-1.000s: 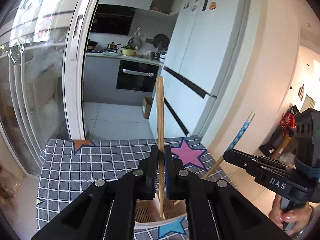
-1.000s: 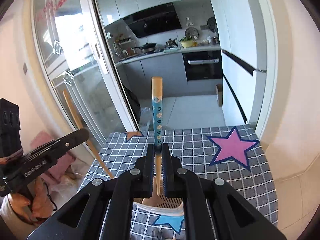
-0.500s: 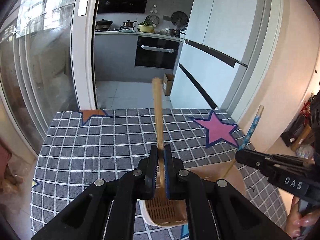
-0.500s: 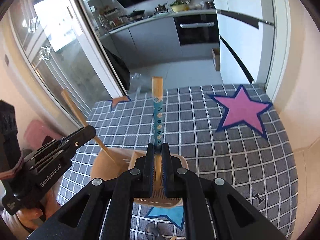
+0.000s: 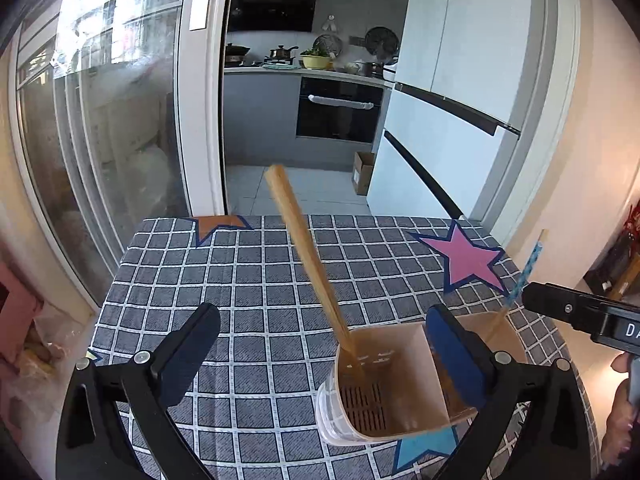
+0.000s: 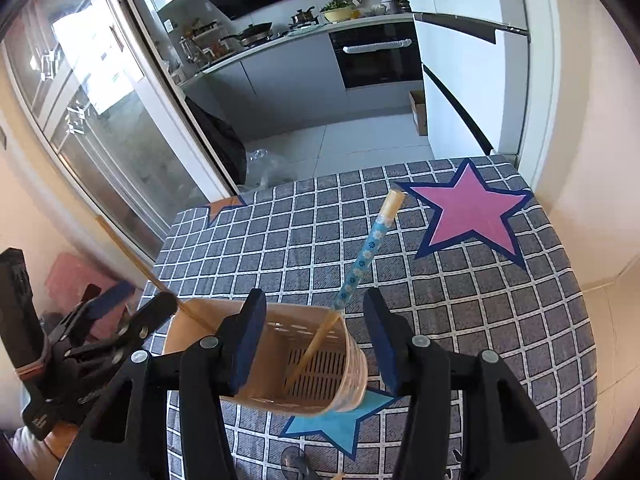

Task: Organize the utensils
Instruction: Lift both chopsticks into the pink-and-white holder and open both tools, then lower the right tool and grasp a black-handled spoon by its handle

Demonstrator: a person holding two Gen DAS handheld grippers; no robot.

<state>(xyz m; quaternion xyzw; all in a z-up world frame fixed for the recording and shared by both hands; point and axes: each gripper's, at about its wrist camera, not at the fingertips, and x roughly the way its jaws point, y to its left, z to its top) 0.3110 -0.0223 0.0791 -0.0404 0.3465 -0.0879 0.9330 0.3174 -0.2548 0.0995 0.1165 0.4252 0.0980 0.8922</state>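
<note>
Grey checked tablecloth with coloured stars covers table before you. Tan slotted plastic utensil holder with two compartments stands near its front edge. Your left gripper spreads wide, jaws opening, gripping nothing; plain wooden chopstick leans free in holder's left compartment. Your right gripper half spread, jaws opening, pads clear of blue flower-patterned chopstick, which stands tilted in right compartment.
</note>
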